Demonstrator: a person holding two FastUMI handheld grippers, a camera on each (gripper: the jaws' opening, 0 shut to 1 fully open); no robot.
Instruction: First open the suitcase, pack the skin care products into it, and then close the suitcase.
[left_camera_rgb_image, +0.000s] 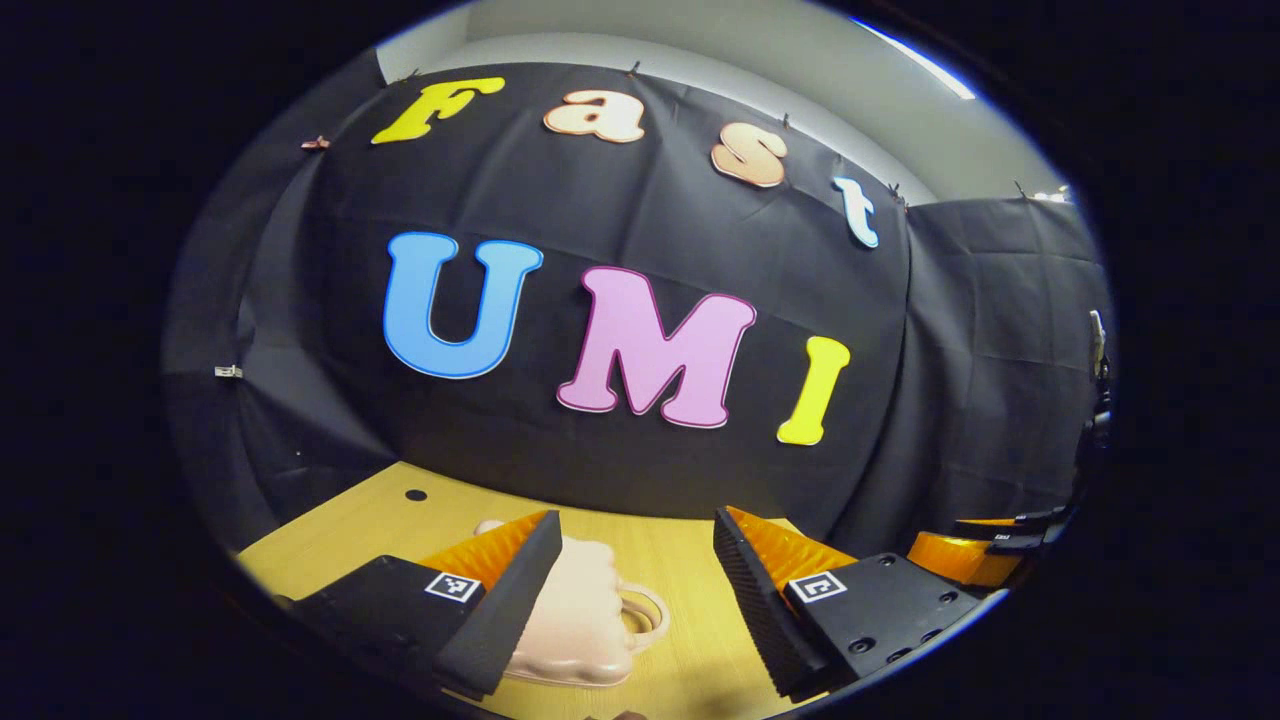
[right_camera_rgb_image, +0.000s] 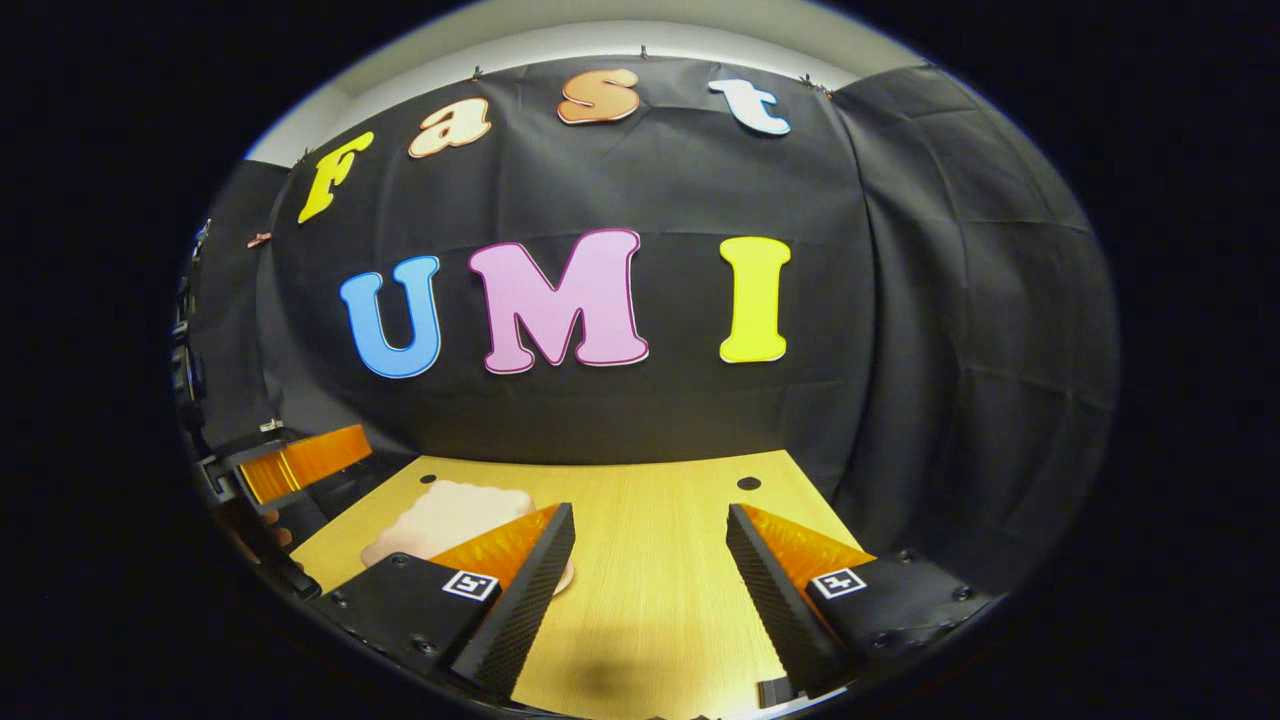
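Note:
A small pale pink suitcase lies flat and closed on the wooden table, its handle pointing right in the left gripper view. My left gripper hovers open just above it; its left finger hides the case's left part. In the right gripper view the same suitcase lies at the left, partly behind a finger. My right gripper is open over bare table, with nothing between its fingers. The left gripper also shows at that view's left edge.
The black cloth wall closes off the table's far side and right side. Small round holes mark the tabletop near the back edge. The right gripper sits at the right edge of the left gripper view.

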